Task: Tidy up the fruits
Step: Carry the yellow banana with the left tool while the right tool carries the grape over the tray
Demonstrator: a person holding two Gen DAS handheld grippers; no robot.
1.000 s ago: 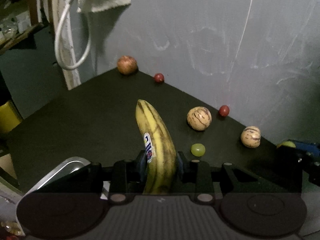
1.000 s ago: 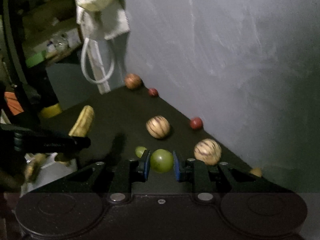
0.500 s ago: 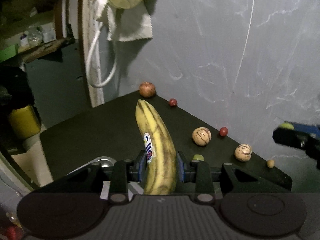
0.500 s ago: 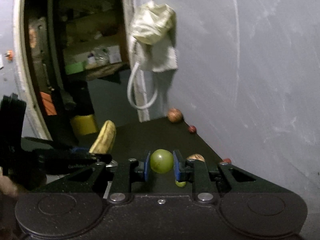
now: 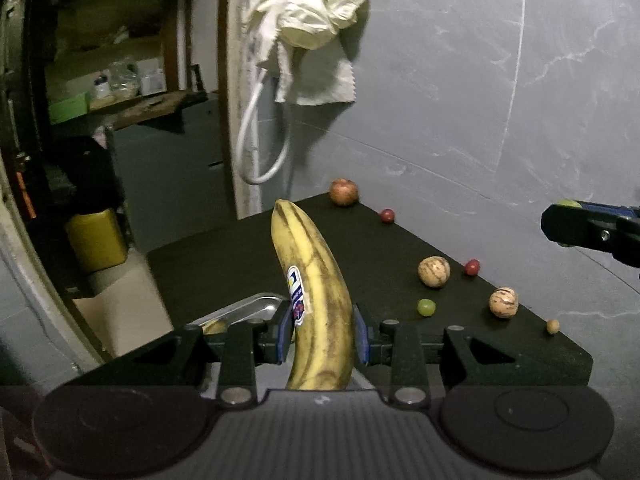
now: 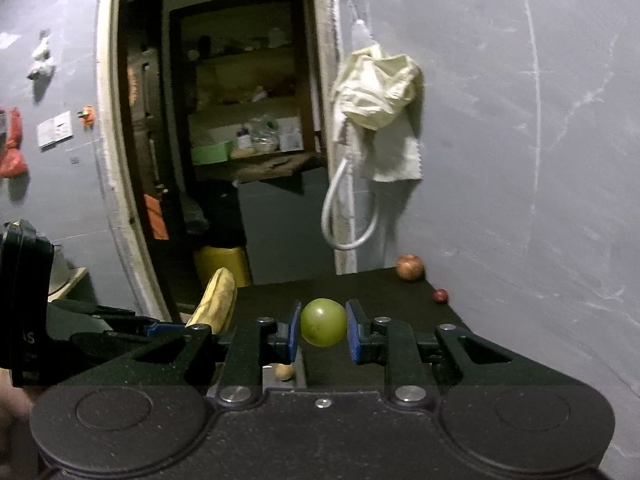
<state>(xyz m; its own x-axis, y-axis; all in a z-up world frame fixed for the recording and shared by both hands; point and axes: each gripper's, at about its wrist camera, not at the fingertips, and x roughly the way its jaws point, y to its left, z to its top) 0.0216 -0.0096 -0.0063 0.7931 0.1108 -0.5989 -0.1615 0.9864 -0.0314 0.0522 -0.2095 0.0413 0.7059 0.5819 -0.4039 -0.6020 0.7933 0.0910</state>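
My left gripper (image 5: 320, 334) is shut on a spotted yellow banana (image 5: 314, 296) with a sticker, held upright well above the black table (image 5: 248, 256). My right gripper (image 6: 323, 338) is shut on a round green fruit (image 6: 323, 322), also held high; it shows at the right edge of the left wrist view (image 5: 588, 230). The banana and left gripper show in the right wrist view (image 6: 214, 304). On the table lie an apple (image 5: 343, 191), two red berries (image 5: 387, 215), two striped tan fruits (image 5: 434, 272), a green grape (image 5: 426, 307) and a small brown fruit (image 5: 553, 326).
A metal tray (image 5: 244, 308) sits at the table's near left edge with something yellowish in it. A grey wall (image 5: 480, 100) runs behind the table. A cloth (image 5: 312, 32) and white hose (image 5: 260, 148) hang on the door frame. A yellow container (image 5: 96, 240) stands on the floor.
Both grippers have risen and pulled back from the table with their fruits still held; the table and its fruits now look smaller and lower.
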